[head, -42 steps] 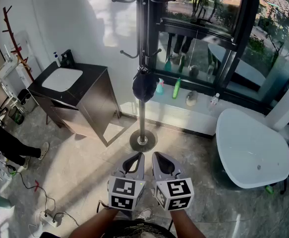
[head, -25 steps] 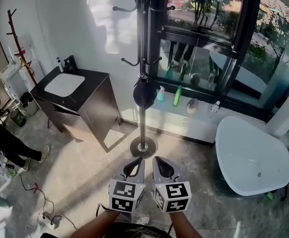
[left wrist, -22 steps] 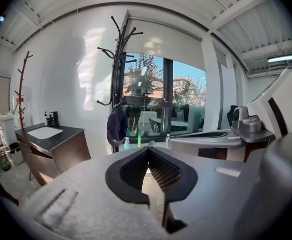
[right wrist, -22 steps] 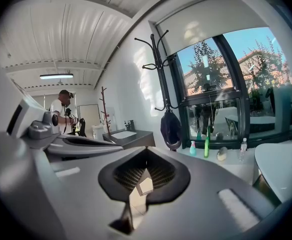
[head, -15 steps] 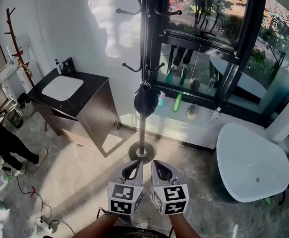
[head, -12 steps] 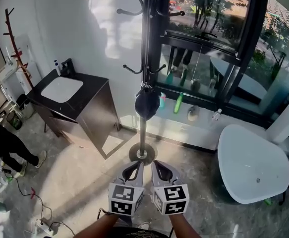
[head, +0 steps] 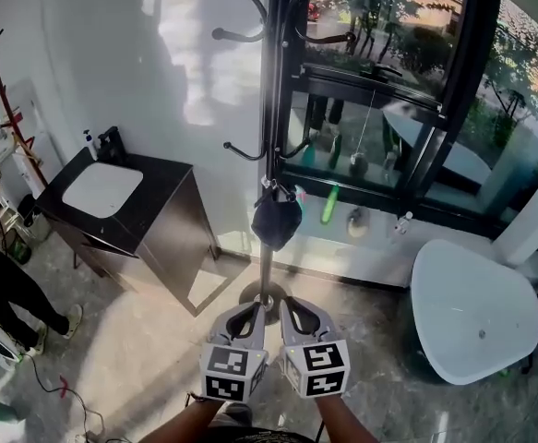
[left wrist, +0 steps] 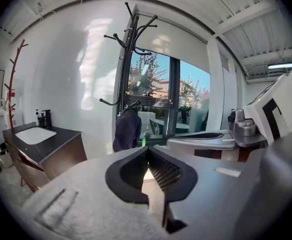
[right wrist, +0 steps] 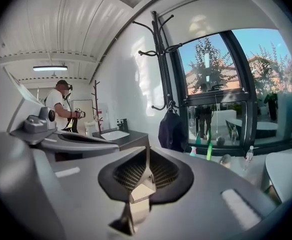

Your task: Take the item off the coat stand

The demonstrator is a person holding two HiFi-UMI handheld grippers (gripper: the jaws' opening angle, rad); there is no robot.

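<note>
A black coat stand rises in front of me by the window, its round base just beyond my grippers. A dark bag-like item hangs from one of its lower hooks; it also shows in the left gripper view and the right gripper view. My left gripper and right gripper are side by side, low and short of the stand, pointing at it. Both are shut with nothing between the jaws. The item hangs well above and beyond them.
A black vanity with a white sink stands to the left of the stand. A white tub sits at the right. Bottles line the window sill behind the stand. A person stands at the far left.
The view has tilted up and drawn a little closer to the stand; the hanging item sits lower in the picture. Both grippers stay shut, side by side.
</note>
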